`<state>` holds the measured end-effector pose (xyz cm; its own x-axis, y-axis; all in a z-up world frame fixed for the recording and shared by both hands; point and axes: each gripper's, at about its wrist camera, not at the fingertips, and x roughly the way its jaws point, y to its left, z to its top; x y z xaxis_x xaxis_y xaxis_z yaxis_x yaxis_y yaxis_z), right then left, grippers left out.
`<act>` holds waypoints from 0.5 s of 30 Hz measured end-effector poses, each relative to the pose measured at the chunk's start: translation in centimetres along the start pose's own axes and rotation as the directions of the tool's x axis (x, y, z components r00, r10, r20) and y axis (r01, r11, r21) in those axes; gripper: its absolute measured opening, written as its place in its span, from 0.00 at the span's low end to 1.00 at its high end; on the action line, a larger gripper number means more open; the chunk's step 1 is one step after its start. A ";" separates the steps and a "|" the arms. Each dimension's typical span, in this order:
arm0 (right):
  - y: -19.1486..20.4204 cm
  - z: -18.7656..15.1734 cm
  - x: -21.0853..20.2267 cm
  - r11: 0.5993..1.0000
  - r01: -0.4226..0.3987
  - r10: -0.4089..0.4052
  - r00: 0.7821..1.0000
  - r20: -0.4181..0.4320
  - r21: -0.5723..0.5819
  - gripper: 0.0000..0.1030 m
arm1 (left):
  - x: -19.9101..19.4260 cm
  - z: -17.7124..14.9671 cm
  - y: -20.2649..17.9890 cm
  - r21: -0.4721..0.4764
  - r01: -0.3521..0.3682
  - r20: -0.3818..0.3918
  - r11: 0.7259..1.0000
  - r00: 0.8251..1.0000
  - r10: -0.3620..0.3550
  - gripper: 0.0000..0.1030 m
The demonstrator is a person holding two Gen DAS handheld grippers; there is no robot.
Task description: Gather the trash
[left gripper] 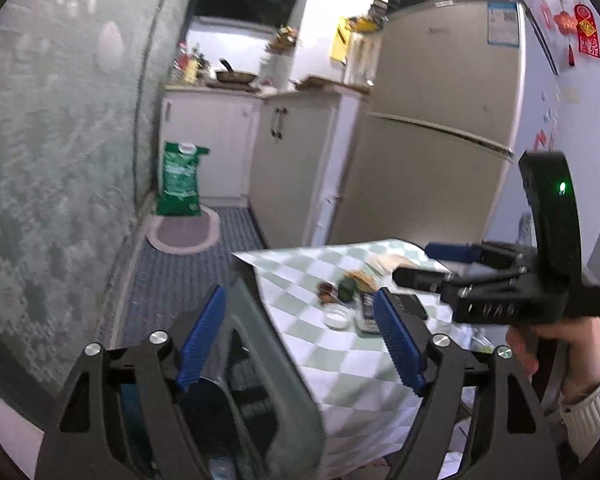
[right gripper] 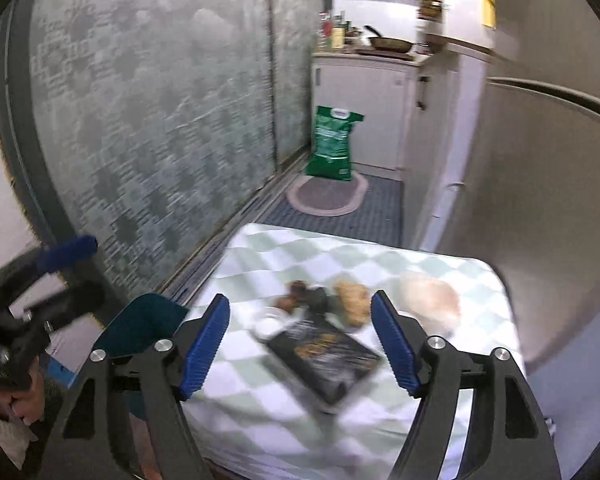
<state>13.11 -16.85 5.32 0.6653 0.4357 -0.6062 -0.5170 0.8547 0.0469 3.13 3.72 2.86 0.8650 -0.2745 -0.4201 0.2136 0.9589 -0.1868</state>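
Both claws hang spread and empty: the left gripper (left gripper: 300, 336) and right gripper (right gripper: 300, 340) over the table's (right gripper: 240, 376) trash (right gripper: 324, 348).

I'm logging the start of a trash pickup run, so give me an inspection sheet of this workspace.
Surface: table, green-and-white checked cloth.
Job's things: dark packet, brown scraps, pale crumpled wrapper, all blurred.
Clutter: small clear dish.
Grippers: left gripper and right gripper open, empty, above the table.
Cables: nothing seen.
Surroundings: fridge, green sack on the floor, oval mat, pan on the counter.
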 end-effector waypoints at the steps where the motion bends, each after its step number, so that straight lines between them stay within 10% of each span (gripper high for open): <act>1: -0.6 -0.1 -0.2 1.000 0.006 -0.006 1.000 0.003 0.009 0.76 | 0.7 -0.2 -0.5 0.002 0.011 -0.022 1.000 1.000 -0.011 0.78; 15: -8.1 -2.9 -2.8 0.986 -0.015 0.011 1.000 0.024 0.166 0.88 | 7.7 -2.8 -7.1 0.048 0.146 -0.230 0.988 0.964 -0.131 0.88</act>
<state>13.82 -25.83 4.33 0.6724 0.4518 -0.5862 -0.4301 0.8831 0.1873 7.01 -5.35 -1.51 0.7015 -0.4073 -0.5849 0.3594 0.9108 -0.2032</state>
